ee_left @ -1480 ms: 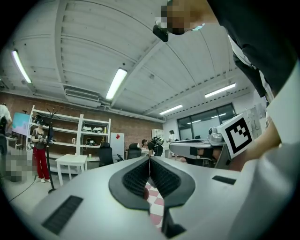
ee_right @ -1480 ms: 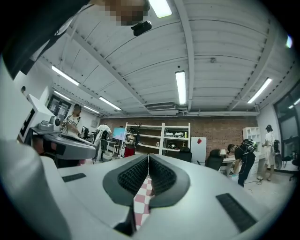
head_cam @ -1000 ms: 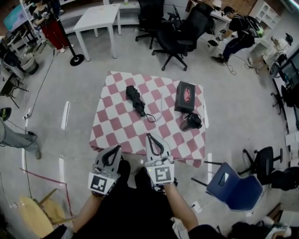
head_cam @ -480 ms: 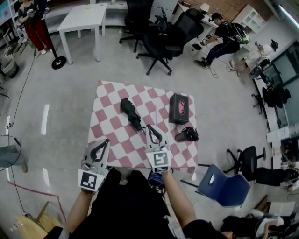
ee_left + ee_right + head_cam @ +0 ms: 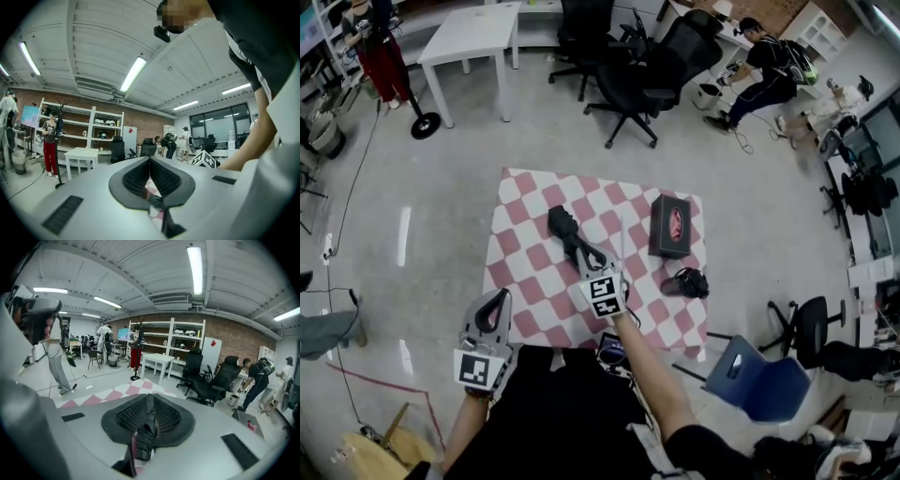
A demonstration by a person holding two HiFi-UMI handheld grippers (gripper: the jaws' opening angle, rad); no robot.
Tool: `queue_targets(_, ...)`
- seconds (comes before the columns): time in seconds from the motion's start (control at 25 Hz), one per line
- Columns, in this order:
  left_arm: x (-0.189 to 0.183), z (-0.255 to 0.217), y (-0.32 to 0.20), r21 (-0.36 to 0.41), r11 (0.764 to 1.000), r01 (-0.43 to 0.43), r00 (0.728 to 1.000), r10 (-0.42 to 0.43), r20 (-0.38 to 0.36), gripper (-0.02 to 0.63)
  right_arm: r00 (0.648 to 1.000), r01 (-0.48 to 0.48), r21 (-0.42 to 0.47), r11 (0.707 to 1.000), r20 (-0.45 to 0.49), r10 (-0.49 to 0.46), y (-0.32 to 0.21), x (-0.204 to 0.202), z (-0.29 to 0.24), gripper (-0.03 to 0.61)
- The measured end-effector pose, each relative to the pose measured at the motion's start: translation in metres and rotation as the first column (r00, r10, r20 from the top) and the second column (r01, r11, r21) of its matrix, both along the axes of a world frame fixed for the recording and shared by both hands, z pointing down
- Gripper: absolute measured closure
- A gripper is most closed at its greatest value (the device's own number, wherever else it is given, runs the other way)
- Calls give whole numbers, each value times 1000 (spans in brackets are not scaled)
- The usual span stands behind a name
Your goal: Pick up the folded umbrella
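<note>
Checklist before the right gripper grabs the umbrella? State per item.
1. Folded umbrella lies free on the checked table: ok.
2. Right gripper at the umbrella's near end: ok.
3. Right fingers open enough to straddle it: not ok, all but shut, only just starting to part.
4. Left gripper out of the way, shut, by the table's near corner: ok.
5. Black box apart from the umbrella: ok.

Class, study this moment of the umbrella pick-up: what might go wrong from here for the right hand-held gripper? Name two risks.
1. The right hand-held gripper is at the near end of the folded umbrella with jaws practically together. Unless they open wide, it may shove the umbrella across the checkered cloth rather than grip it.
2. Gripped at that end, the umbrella could tip or slip out when lifted.
</note>
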State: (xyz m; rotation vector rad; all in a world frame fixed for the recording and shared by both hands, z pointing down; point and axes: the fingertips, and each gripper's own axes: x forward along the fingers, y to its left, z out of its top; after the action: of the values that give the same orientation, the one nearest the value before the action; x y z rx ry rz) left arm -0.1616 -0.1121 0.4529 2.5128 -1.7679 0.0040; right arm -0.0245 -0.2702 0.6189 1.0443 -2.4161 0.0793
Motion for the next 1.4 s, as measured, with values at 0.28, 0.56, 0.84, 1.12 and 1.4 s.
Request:
queue_targets(0.28,-11,1,-15,-15,998,61,997,-60,54,598,994,43,-157,987,-96,-59,-28,-4,79,394)
queue_targets(0.56,-6,4,-21,-28,995,93,994,-91,54,598,981,62,-303,951,-156,-113,-37,-16,134,310)
queue_targets(0.84,-3,5,-20,-47,993,106,993,-104,60,598,972,56,-365,929,-193,-134,-41,-14,160,288)
queue_targets(1.12,-9,3,-24,-37,991,131,990,-129,61,598,937,123,-447,886,-242,-252,-43,-21,179,288)
queue_targets(1.4,-12,3,-26,-41,989,139,989,-136,59,598,940,109,-443,890,-245,-237,-49,-28,186,288)
